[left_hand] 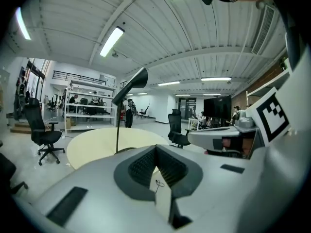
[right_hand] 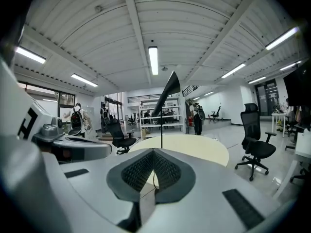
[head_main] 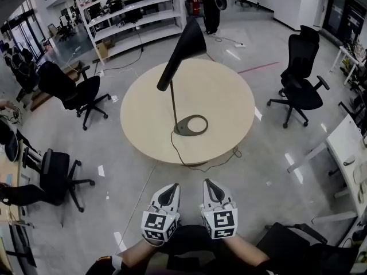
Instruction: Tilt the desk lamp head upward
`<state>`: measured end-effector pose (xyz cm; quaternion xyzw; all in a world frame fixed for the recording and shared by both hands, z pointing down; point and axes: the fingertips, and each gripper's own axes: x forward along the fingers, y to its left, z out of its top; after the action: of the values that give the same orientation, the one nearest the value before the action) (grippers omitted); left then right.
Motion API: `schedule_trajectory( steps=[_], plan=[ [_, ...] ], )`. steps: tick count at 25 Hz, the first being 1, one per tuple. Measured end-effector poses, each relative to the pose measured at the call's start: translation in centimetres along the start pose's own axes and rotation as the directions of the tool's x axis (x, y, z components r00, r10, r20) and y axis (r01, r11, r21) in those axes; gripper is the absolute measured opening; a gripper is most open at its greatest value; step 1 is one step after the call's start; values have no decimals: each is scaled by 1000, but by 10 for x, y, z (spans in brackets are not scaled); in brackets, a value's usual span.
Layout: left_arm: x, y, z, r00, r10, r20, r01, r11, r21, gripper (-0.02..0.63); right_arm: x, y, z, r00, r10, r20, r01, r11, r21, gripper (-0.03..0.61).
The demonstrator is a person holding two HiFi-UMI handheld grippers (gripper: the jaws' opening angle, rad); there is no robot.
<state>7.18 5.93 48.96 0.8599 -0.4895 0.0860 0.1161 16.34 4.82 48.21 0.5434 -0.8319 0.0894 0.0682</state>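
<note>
A black desk lamp with a cone-shaped head [head_main: 182, 53] is seen standing on a round pale wooden surface [head_main: 229, 105]. Its ring-shaped base [head_main: 192, 125] is set just toward 6 o'clock of the middle, its head is slanted up toward 12 o'clock, and its thin black cord [head_main: 195, 165] is trailed over the 6 o'clock edge. The left gripper [head_main: 170, 189] and the right gripper [head_main: 213, 185] are held side by side below that edge, well apart from the lamp, and the fingers [left_hand: 140, 166] of each are closed together with nothing gripped between them.
</note>
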Motion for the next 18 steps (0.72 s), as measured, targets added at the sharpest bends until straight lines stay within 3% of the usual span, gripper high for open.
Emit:
schedule_trajectory(
  steps=[9, 18],
  plan=[
    [-28, -12, -12, 1000, 23, 20, -23, 1000, -2, 48, -32, 17, -19, 1000, 4, -6, -4, 1000, -1, 15],
    [-70, 27, -10, 999, -5, 39, 6, 1000, -9, 48, -25, 79, -17, 999, -16, -35, 15, 1000, -9, 15]
  ],
)
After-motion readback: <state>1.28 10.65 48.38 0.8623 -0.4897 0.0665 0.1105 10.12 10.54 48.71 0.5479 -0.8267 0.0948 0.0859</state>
